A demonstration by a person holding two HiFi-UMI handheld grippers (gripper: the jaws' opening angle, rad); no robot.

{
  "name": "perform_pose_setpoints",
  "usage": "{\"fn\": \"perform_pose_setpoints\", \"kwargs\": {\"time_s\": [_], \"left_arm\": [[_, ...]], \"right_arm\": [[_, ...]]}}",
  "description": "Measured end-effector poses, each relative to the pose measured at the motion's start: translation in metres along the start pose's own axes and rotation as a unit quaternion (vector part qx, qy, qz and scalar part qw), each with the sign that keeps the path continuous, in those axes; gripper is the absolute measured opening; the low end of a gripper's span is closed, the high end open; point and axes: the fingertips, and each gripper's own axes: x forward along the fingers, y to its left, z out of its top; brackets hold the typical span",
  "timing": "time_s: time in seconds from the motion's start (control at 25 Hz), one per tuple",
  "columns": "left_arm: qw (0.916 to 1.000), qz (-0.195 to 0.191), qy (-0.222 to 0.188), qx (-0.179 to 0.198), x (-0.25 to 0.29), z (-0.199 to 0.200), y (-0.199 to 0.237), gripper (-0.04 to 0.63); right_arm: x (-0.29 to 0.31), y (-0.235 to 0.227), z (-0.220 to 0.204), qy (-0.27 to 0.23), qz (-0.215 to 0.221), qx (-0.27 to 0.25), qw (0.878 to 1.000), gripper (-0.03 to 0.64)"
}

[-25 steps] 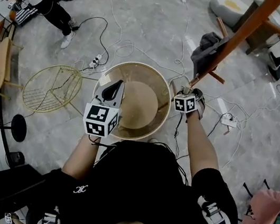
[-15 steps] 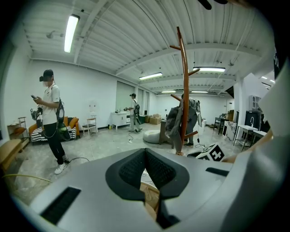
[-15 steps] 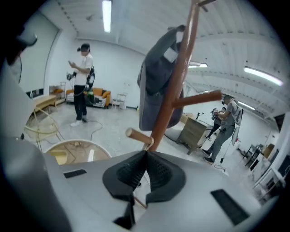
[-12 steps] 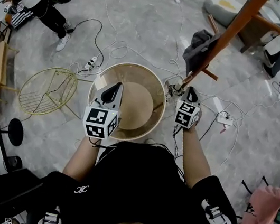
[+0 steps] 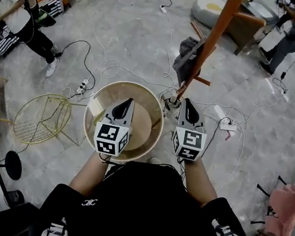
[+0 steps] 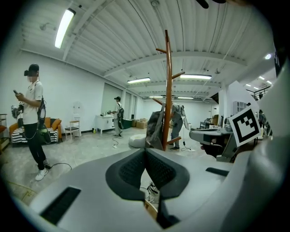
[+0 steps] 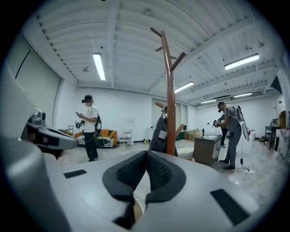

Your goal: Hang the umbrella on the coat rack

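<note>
Table (image 5: 141, 86) just before coat rack (image 5: 209, 41)

Bright ceiling strip-lights (image 6: 63, 28); fisheye-warped, dark-vignetted edges

Your left hand-held gripper (image 5: 127, 102) and right hand-held gripper (image 5: 187, 103) are pale grey with black ribbed pads (image 6: 133, 170). Each carries a white cube (image 5: 111, 139) printed with black square markers. At twelve o'clock the orange-brown wooden coat rack (image 5: 208, 43) bears a dark grey garment (image 5: 187, 57). The round tan desk (image 5: 98, 100) stands on grey marbled floor (image 5: 125, 20), with a yellow wire chair (image 5: 40, 118) at nine o'clock.
</note>
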Motion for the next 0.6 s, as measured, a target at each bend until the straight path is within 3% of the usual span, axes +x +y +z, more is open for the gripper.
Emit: {"fn": "perform_pose_setpoints", "kwargs": {"time_s": [0.6], "left_arm": [[0.9990,-0.043,0.000,0.012,0.010,0.008,-0.006,0.017]], "right_arm": [[-0.017,-0.006,0.008,-0.015,-0.066,-0.006,0.998,0.015]]}}
